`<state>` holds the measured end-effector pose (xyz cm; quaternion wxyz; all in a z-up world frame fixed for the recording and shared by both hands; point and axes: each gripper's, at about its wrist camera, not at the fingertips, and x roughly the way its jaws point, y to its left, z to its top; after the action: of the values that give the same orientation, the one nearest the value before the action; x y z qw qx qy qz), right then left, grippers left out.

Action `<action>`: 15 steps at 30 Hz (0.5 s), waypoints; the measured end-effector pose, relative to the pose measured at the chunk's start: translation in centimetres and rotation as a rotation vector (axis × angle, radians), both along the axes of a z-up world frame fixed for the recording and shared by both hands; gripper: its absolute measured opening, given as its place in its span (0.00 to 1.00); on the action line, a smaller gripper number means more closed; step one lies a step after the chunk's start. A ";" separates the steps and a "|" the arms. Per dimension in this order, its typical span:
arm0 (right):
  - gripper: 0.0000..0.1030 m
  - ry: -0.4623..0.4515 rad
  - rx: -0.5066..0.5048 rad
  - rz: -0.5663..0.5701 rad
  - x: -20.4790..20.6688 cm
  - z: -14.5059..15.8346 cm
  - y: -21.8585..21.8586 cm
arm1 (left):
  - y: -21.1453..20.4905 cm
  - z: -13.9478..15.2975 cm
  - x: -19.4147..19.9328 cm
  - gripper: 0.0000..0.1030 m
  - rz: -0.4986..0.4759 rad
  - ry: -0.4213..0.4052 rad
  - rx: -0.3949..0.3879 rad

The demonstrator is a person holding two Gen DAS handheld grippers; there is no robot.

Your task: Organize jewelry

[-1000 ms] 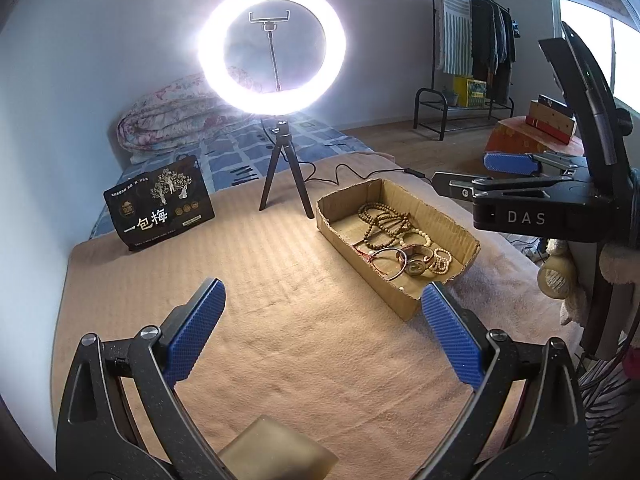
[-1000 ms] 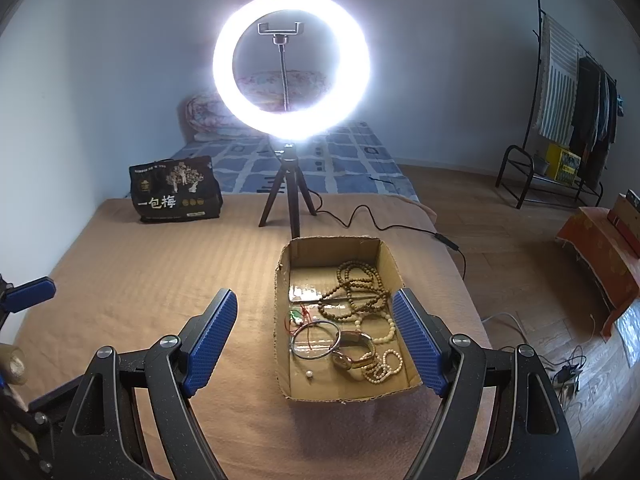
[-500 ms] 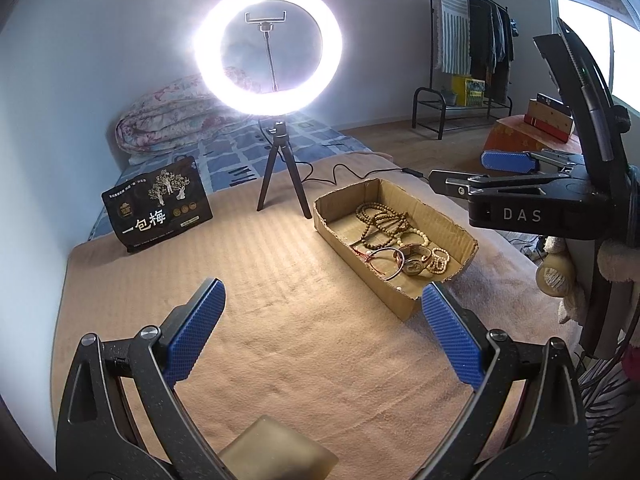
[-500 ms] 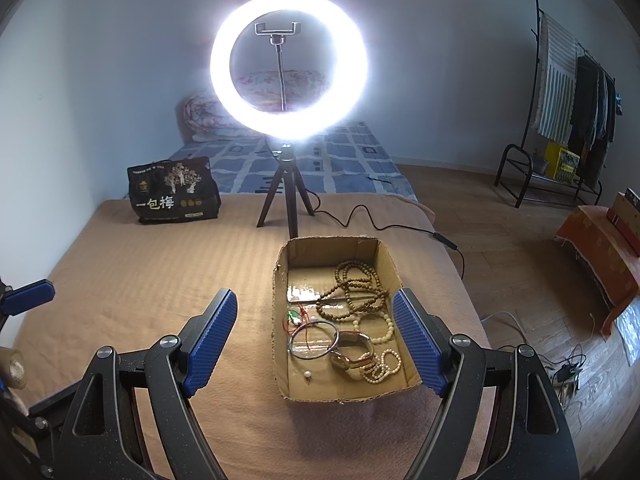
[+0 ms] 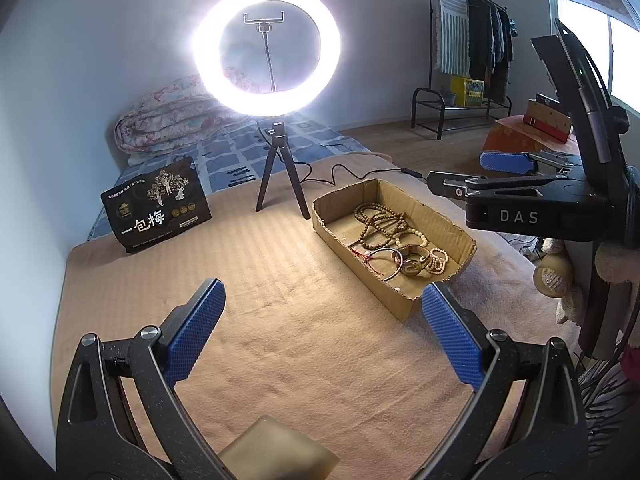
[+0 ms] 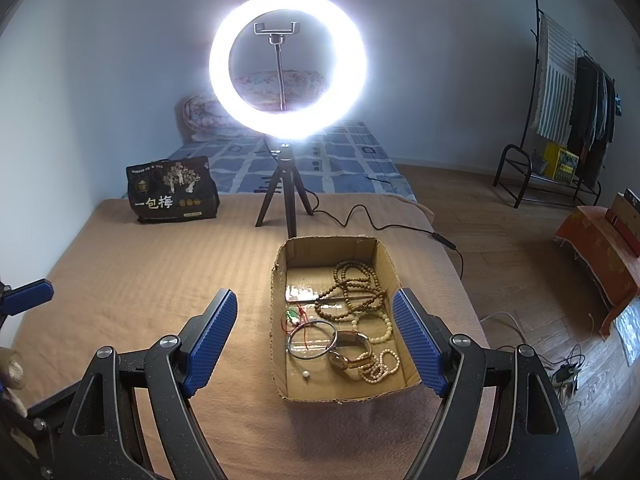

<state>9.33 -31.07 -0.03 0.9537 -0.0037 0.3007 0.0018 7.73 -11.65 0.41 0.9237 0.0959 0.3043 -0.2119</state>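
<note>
Both claws are spread wide with nothing between the pads: your left claw (image 5: 322, 334) hangs over bare tan blanket (image 5: 280, 320), and your right claw (image 6: 314, 338) hovers above the cardboard box (image 6: 280, 360). That box sits on the blanket, near the ring light (image 6: 288, 64). Inside it, wooden bead strands (image 6: 356, 288) lie toward the far end, with a metal bangle (image 6: 312, 338), watch (image 6: 350, 354) and pale bead bracelet (image 6: 380, 366) nearer you.
</note>
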 end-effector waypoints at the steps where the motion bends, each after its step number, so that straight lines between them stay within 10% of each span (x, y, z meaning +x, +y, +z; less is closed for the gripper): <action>1: 0.78 0.000 -0.001 0.000 0.0 0.0 0.0 | 0.0 0.0 0.0 0.98 0.000 -0.001 0.000; 15: 0.78 0.002 -0.003 0.000 -0.1 -0.1 0.0 | 0.0 0.1 0.0 0.98 0.000 0.001 0.000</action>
<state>9.26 -31.10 -0.09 0.9534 -0.0052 0.3017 0.0014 7.72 -11.67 0.46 0.9236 0.0956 0.3048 -0.2118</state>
